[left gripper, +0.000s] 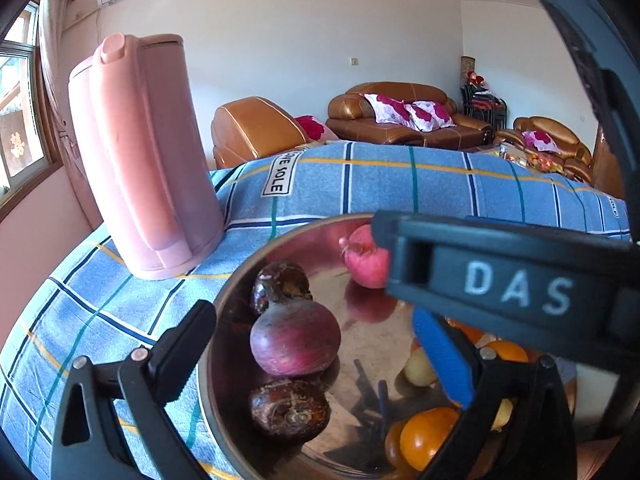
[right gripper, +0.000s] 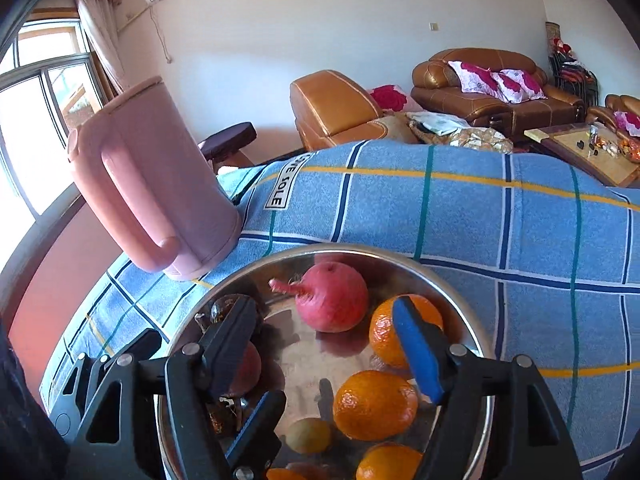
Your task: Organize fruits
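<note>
**Both grippers over the fruit bowl**

The metal bowl (right gripper: 460, 280) sits on the checked bench beside a pink jug (right gripper: 160, 184). Right hand-held gripper (right gripper: 320, 344) and left hand-held gripper (left gripper: 316, 360) hover spread, empty. Lower squarely around one orange (right gripper: 374, 404), avoiding neighbours.

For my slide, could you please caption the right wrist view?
Open right gripper hovers over a steel bowl of oranges beside a pink kettle.

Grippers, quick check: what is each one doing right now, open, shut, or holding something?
Left gripper: open, holding nothing, fingers straddling the rim of the metal bowl.
Right gripper: open, empty, over the fruit in the bowl.
</note>
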